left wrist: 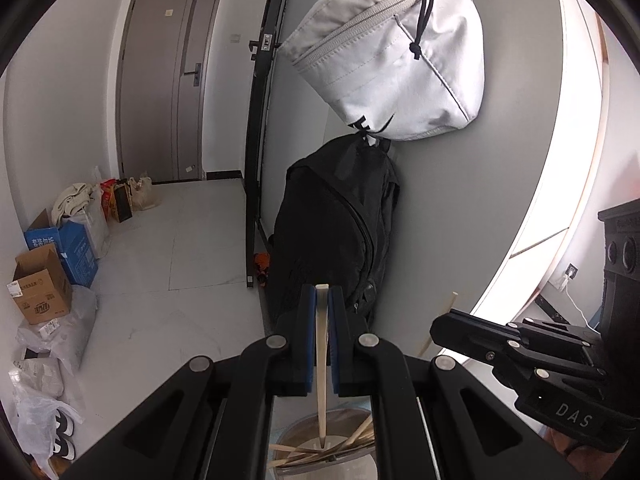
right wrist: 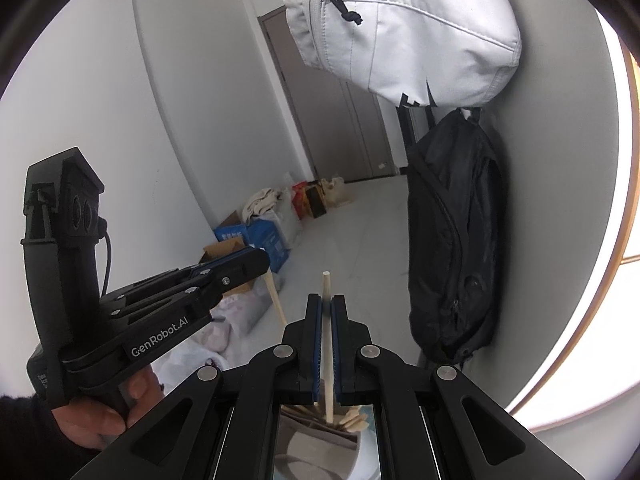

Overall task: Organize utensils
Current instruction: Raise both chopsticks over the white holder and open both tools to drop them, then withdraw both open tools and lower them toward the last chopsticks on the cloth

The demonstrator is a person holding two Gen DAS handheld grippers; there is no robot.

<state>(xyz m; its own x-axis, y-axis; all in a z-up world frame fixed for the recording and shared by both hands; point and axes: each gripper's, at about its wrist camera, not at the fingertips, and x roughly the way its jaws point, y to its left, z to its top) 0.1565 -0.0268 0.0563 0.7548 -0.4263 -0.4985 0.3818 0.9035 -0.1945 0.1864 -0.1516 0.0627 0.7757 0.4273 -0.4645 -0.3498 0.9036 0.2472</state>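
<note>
Grey wall [left wrist: 500, 200], hanging white bag [left wrist: 384, 52], black backpack [left wrist: 336, 224]

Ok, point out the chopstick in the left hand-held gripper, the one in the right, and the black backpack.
Left gripper's chopstick [left wrist: 321, 344], left wrist view, mid-shaft between the pads.
Right gripper's chopstick [right wrist: 327, 344], right wrist view, mid-shaft between the pads.
Black backpack [left wrist: 328, 220], left wrist view, front panel.

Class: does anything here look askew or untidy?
Yes. Pale wooden chopsticks lie crisscrossed in the round container below. The left gripper and right gripper each clamp one chopstick upright.
</note>
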